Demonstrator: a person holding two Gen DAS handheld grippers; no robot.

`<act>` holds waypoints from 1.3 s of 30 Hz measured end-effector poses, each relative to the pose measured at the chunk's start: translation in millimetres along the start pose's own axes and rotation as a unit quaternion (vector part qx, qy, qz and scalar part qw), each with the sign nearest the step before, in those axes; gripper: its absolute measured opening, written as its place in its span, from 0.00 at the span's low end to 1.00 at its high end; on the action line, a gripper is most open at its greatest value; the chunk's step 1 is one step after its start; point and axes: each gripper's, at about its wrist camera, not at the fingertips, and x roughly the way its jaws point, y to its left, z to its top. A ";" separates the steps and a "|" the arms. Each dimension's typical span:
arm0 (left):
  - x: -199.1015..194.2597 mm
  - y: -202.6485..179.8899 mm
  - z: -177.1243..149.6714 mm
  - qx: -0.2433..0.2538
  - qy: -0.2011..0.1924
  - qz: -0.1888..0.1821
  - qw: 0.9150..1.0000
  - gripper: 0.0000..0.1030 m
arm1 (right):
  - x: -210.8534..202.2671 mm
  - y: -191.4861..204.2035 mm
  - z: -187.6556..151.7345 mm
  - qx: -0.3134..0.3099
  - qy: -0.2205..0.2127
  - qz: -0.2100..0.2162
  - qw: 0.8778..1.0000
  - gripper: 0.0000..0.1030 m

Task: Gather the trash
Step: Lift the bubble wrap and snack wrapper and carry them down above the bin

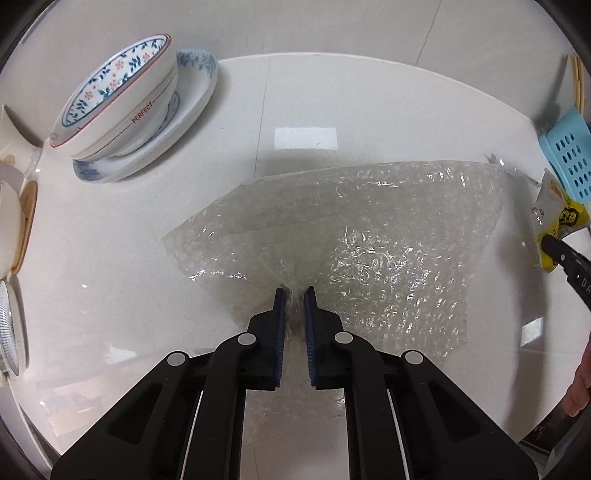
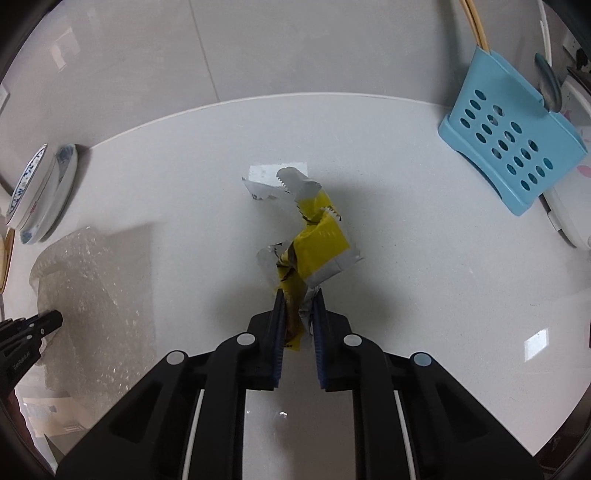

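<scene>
A clear sheet of bubble wrap (image 1: 369,229) is lifted off the white counter, and my left gripper (image 1: 294,295) is shut on its near edge. In the right wrist view the same bubble wrap (image 2: 92,280) hangs at the left with the left gripper's fingers (image 2: 48,321) on it. A torn yellow and silver snack wrapper (image 2: 317,247) hangs crumpled from my right gripper (image 2: 300,297), which is shut on its lower end. From the left wrist view the wrapper (image 1: 554,218) and a right fingertip (image 1: 554,245) show at the far right.
A flowered bowl (image 1: 122,96) sits tilted on a blue-patterned plate (image 1: 184,122) at the back left. A blue perforated utensil holder (image 2: 513,147) with chopsticks (image 2: 476,26) stands at the back right. A white paper scrap (image 2: 273,177) lies behind the wrapper. More dishes (image 1: 11,221) line the left edge.
</scene>
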 end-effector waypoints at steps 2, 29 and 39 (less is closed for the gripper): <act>-4.7 4.1 -3.4 -0.004 -0.002 -0.006 1.000 0.08 | -7.0 -0.7 -4.3 -0.002 -0.004 0.001 1.000 0.12; -99.9 14.3 -57.6 -0.024 -0.063 -0.064 0.996 0.08 | -135.0 -7.0 -75.6 -0.021 -0.082 0.041 0.996 0.12; -124.0 9.3 -94.9 -0.037 -0.077 -0.079 0.993 0.08 | -164.4 -8.1 -105.8 -0.022 -0.095 0.056 0.994 0.12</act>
